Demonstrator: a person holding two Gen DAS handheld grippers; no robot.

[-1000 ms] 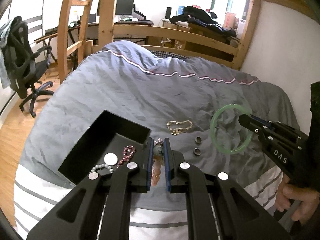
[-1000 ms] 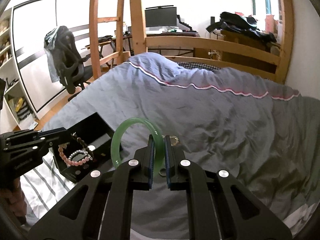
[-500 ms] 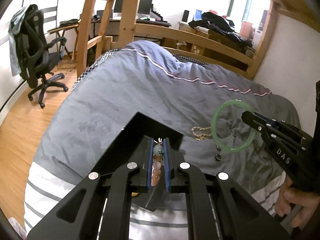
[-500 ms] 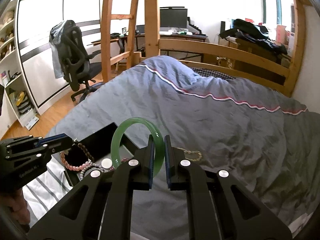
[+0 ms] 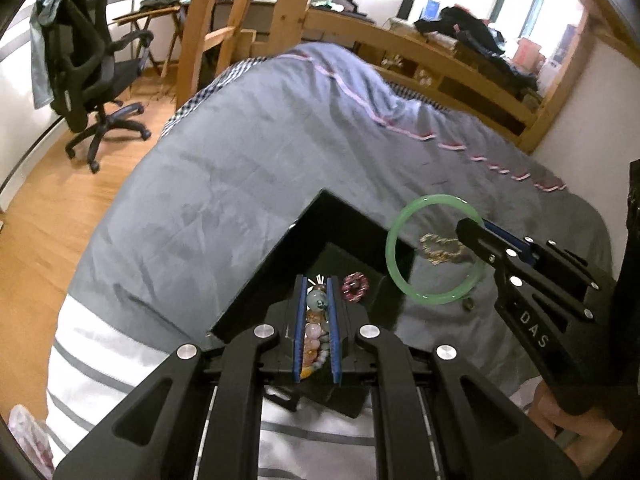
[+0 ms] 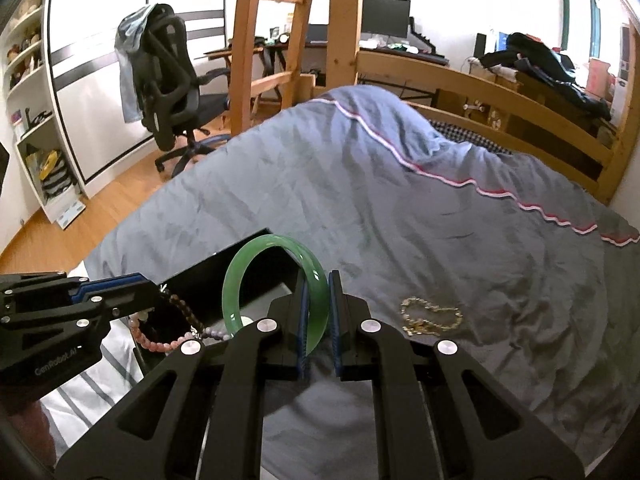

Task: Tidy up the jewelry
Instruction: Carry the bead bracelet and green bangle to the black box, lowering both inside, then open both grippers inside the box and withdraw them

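A person works over a bed with 2 handheld grippers, each carrying 1 piece toward the same box. On the left, the left gripper [image 5: 316, 300] has its jaws drawn narrow, pinching a beaded bracelet [image 5: 314, 334] of pink, brown and pale green beads. It hovers over the open black jewelry box [image 5: 320, 216], apparently so the beads can drop inside; a small dark red bead bracelet [image 5: 355, 287] already lies on the box floor. To the right, the right gripper [image 6: 318, 280] is clamped on the rim of a green jade bangle [image 6: 240, 280], holding it upright above the near right edge of the box, seemingly waiting its turn. Further right, a gold chain [image 6: 430, 316] lies loose on the bedding, and a small dark ring [image 5: 467, 303] sits nearer, both not yet put away.

The surface is a rumpled grey duvet [image 6: 400, 200] with a pink trim line, soft and uneven. Around it: a wooden bed frame [image 6: 480, 88] at the far side, a black office chair [image 6: 168, 80] on the wood floor at far left, and a desk with a monitor [image 6: 386, 20] beyond.
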